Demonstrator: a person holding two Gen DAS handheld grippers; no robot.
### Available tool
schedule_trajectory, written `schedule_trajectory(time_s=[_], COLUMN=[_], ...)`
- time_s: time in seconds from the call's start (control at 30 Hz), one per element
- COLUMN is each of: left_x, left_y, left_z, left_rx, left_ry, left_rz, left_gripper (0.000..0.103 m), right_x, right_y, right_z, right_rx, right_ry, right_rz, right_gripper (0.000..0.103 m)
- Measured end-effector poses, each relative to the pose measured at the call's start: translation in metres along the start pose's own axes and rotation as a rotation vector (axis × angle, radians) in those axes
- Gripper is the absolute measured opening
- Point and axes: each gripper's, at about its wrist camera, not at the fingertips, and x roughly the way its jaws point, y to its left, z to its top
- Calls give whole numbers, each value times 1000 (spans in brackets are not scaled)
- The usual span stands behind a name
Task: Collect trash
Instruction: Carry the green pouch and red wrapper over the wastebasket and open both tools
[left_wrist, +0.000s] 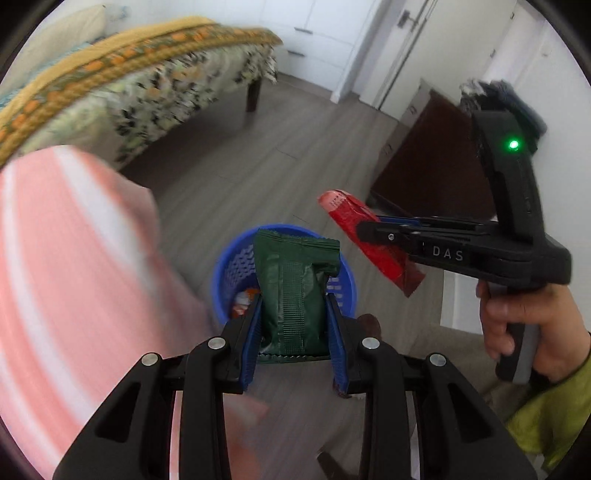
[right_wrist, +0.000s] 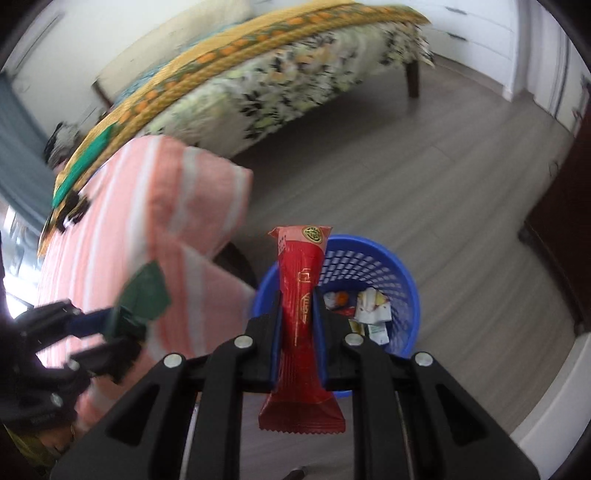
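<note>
Above the blue basket on the floor, left gripper clamps a green wrapper while right gripper pinches a red wrapper.

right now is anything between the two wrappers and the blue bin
Nothing visible blocks either one. The left gripper holds the green wrapper above the open blue basket, and the right gripper holds the red wrapper beside its rim. Only earlier trash lies inside. The pink striped cloth sits off to the left.
</note>
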Motion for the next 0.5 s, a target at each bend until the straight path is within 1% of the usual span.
schedule_trajectory(time_s=[0.13,0.23,0.27,0.3,0.33,0.37,0.4,0.47,0.5], left_x=[53,84,92,98,101,101,97,83,73], left_y=[-3,0,3,5,7,9,11,13,13], left_z=[16,22,23,25,25,26,26,25,26], left_rx=[-10,-19,-24,-28,-35,-42,-54,-65,-68], left_ry=[49,60,58,56,52,43,23,-19,-39], left_rz=[5,13,21,26,36,49,63,55,60], left_gripper=[32,35,40,52,59,69,76,81,84], right_x=[21,38,45,49,52,53,52,46,40], right_y=[-32,-51,-58,-64,-69,-75,-77,-77,-75], right_z=[3,5,6,8,8,8,8,9,10], right_rx=[85,138,159,179,200,222,232,237,229], right_ry=[12,24,34,38,35,24,20,3,-11], right_rz=[24,62,78,81,81,78,76,78,64], right_gripper=[15,15,20,45,54,56,56,57,65])
